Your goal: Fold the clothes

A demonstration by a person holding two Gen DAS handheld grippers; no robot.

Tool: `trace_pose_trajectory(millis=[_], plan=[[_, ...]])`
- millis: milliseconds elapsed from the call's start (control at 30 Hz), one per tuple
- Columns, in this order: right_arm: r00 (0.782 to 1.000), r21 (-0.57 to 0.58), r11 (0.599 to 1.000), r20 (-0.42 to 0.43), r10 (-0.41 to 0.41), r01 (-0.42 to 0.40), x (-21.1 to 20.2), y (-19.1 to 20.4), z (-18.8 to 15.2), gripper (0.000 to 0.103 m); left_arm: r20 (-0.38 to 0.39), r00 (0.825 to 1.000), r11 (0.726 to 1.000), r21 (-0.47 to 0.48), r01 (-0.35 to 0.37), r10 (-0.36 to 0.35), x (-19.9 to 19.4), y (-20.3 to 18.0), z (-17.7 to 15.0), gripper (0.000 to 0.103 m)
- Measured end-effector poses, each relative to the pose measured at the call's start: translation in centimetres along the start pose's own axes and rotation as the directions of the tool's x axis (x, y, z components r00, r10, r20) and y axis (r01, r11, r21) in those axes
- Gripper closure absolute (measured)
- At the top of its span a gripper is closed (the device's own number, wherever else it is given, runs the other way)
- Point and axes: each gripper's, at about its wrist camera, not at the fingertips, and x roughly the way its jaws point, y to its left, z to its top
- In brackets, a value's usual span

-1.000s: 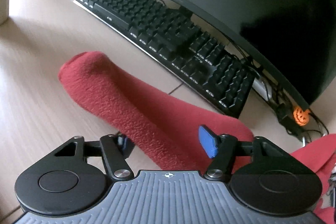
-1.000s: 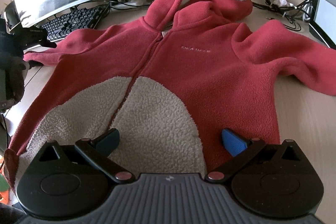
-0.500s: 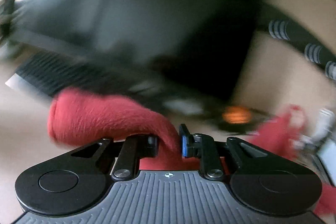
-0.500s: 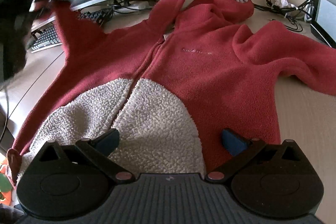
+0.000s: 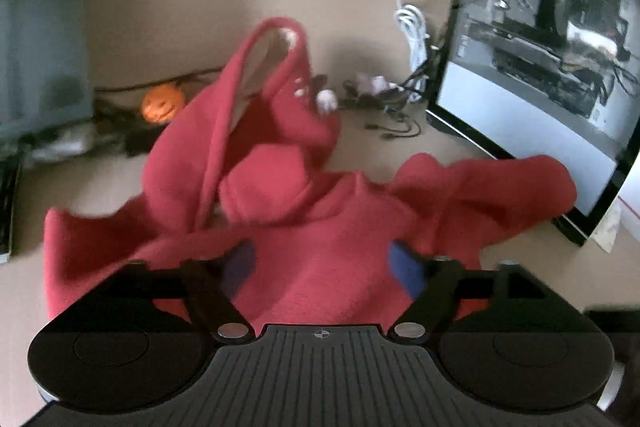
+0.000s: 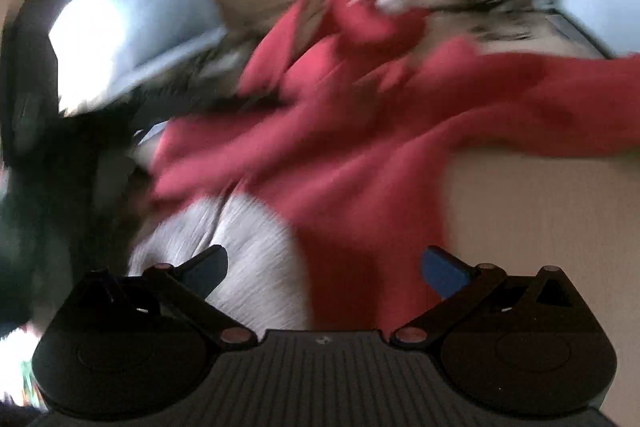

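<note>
Cluttered counter (image 5: 180, 7): you swung the sleeve (image 5: 92, 239) across the hoodie (image 5: 320, 227); left gripper (image 5: 322, 263) jaws opening, releasing it. Right gripper (image 6: 324, 271) wide, empty. One sleeve folded.

Bare beige worktop (image 6: 520, 211) lay open to the right of the rumpled red fleece hooded garment (image 5: 320, 227). Behind it, a tangle of black and white cables (image 5: 404, 99), an orange pumpkin figure (image 5: 162, 103) and a tilted black-framed monitor (image 5: 552, 39) blocked the back edge.
</note>
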Motion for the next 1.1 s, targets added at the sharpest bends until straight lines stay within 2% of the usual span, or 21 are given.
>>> trace_pose_trajectory(millis=[33,200,300,367,400,433,500,567,633,700,800,900,1000,1067,1100], plan=[[1.0,0.037,0.999,0.023,-0.019,0.018,-0.4,-1.1,0.5,0.0,-0.002,1.0,1.0,-0.005,-0.003,0.003,-0.4,0.2,-0.3,0.009],[0.991,0.197,0.977,0.084,-0.104,0.085,0.1,-6.2,3.1,0.0,-0.061,0.997,0.999,0.008,-0.047,0.047,-1.2,0.4,-2.0,0.008],[0.981,0.312,0.941,0.095,-0.167,0.13,1.4,-8.8,4.4,0.0,-0.112,0.991,0.998,0.011,-0.067,0.067,-1.0,0.7,-3.0,0.007],[0.961,0.385,0.897,0.076,-0.267,0.219,2.3,-9.9,5.1,0.0,-0.131,0.988,0.996,0.001,-0.085,0.084,-0.6,1.1,-3.3,0.007],[0.94,0.418,0.863,0.053,-0.336,0.285,2.8,-10.3,5.2,0.0,-0.14,0.986,0.996,-0.013,-0.093,0.09,-0.5,1.3,-3.5,0.007],[0.927,0.436,0.844,0.056,-0.372,0.312,3.0,-10.5,5.2,0.0,-0.149,0.984,0.995,-0.026,-0.1,0.095,-0.4,1.6,-3.6,0.006],[0.902,0.466,0.814,0.071,-0.426,0.348,3.4,-10.8,5.0,0.0,-0.16,0.982,0.993,-0.042,-0.107,0.099,-0.2,1.9,-4.0,0.006],[0.89,0.454,0.816,0.099,-0.445,0.358,4.0,-10.8,5.1,0.0,-0.161,0.981,0.993,-0.043,-0.113,0.104,-0.1,1.9,-4.3,0.006],[0.893,0.424,0.842,0.142,-0.426,0.334,4.6,-11.1,5.2,0.0,-0.157,0.981,0.993,-0.029,-0.117,0.111,0.1,1.7,-4.6,0.005],[0.912,0.393,0.879,0.187,-0.365,0.271,5.3,-11.6,5.5,0.0,-0.15,0.982,0.993,-0.015,-0.12,0.117,0.3,1.5,-4.8,0.004],[0.948,0.345,0.927,0.219,-0.232,0.148,6.4,-12.1,6.4,0.0,-0.138,0.983,0.993,-0.007,-0.122,0.12,0.3,1.4,-5.1,0.003],[0.966,0.315,0.949,0.241,-0.094,0.014,7.1,-12.4,7.3,0.0,-0.13,0.984,0.992,-0.003,-0.125,0.123,0.3,1.3,-5.3,0.002],[0.965,0.338,0.932,0.261,0.041,-0.131,6.9,-11.9,8.1,0.0,-0.13,0.983,0.991,0.002,-0.131,0.13,0.3,1.1,-5.3,0.002],[0.953,0.352,0.908,0.276,0.13,-0.225,6.8,-11.6,8.7,0.0,-0.137,0.981,0.991,-0.003,-0.136,0.134,0.3,1.0,-5.1,0.002],[0.945,0.308,0.919,0.286,0.158,-0.247,6.1,-10.2,9.2,0.0,-0.142,0.981,0.991,-0.017,-0.135,0.131,0.2,1.1,-5.0,0.002]])
